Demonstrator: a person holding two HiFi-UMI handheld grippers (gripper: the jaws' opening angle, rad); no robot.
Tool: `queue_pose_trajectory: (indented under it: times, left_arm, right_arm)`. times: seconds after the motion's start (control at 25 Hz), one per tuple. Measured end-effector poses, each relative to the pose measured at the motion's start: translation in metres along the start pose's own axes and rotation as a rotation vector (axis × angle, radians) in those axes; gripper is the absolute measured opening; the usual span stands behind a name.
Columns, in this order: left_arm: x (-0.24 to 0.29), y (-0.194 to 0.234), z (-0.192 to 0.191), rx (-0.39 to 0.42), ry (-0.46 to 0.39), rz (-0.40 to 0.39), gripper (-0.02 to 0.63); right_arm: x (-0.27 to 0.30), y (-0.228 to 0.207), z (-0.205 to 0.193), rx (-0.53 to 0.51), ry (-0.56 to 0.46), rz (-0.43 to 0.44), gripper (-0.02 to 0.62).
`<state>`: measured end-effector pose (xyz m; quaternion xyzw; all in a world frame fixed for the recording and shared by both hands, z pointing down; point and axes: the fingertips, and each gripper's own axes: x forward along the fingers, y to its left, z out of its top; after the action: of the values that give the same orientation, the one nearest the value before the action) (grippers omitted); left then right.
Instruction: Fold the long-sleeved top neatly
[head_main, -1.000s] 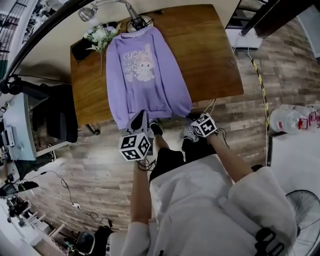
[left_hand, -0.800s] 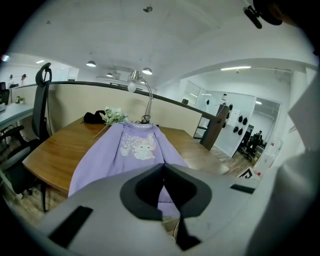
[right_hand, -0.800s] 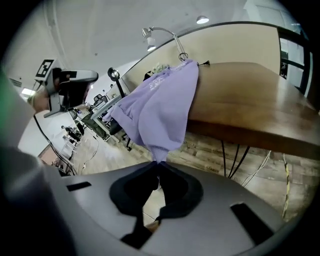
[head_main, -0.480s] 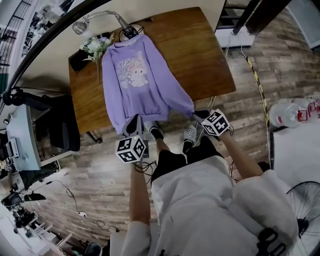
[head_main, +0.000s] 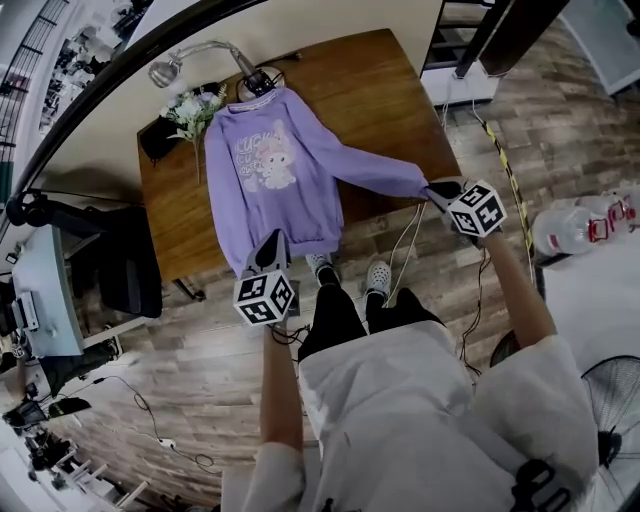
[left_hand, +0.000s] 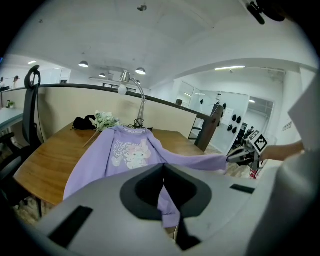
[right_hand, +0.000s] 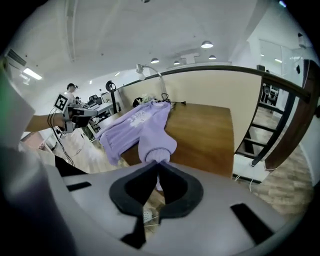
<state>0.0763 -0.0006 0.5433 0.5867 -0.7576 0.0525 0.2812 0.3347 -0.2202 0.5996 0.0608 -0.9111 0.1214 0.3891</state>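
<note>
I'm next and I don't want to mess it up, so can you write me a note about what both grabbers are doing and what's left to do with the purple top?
Top: lies face up on the wooden table, bunny print showing, collar at the far end.
Left gripper: shut on purple fabric at the near left corner of the top.
Right gripper: jaws have just been closing and are shut on a cuff; its sleeve is stretched out to the side.
Done: top is spread out; no fold visible yet.
Left: fold both sleeves in, then the body.
</note>
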Motion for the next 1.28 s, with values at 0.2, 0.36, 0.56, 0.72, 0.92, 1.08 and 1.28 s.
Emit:
queue_pose_trajectory:
  times: [0.2, 0.36, 0.56, 0.72, 0.92, 1.08, 1.28]
  left_arm:
    - [0.016, 0.014, 0.013, -0.004, 0.006, -0.027, 0.023]
    - [0.032, 0.033, 0.029, -0.01, 0.012, -0.05, 0.023]
    - [0.049, 0.056, 0.049, -0.012, 0.019, -0.077, 0.023]
    - [0.06, 0.072, 0.06, 0.001, 0.028, -0.073, 0.023]
    - [0.063, 0.081, 0.067, -0.009, 0.039, -0.024, 0.023]
    - [0.065, 0.09, 0.066, -0.034, 0.052, 0.041, 0.023]
    - [0.067, 0.093, 0.061, -0.073, 0.062, 0.123, 0.023]
  right_arm:
    - [-0.019, -0.064, 0.045, 0.034, -0.014, -0.088, 0.023]
    - [-0.027, -0.111, 0.077, 0.116, -0.049, -0.159, 0.023]
    - [-0.032, -0.16, 0.095, 0.103, 0.046, -0.26, 0.023]
    - [-0.031, -0.195, 0.102, 0.037, 0.156, -0.339, 0.023]
    - [-0.02, -0.225, 0.093, -0.072, 0.325, -0.347, 0.023]
    - [-0.005, -0.244, 0.059, -0.096, 0.453, -0.305, 0.026]
    - [0.016, -0.265, 0.029, -0.045, 0.452, -0.27, 0.034]
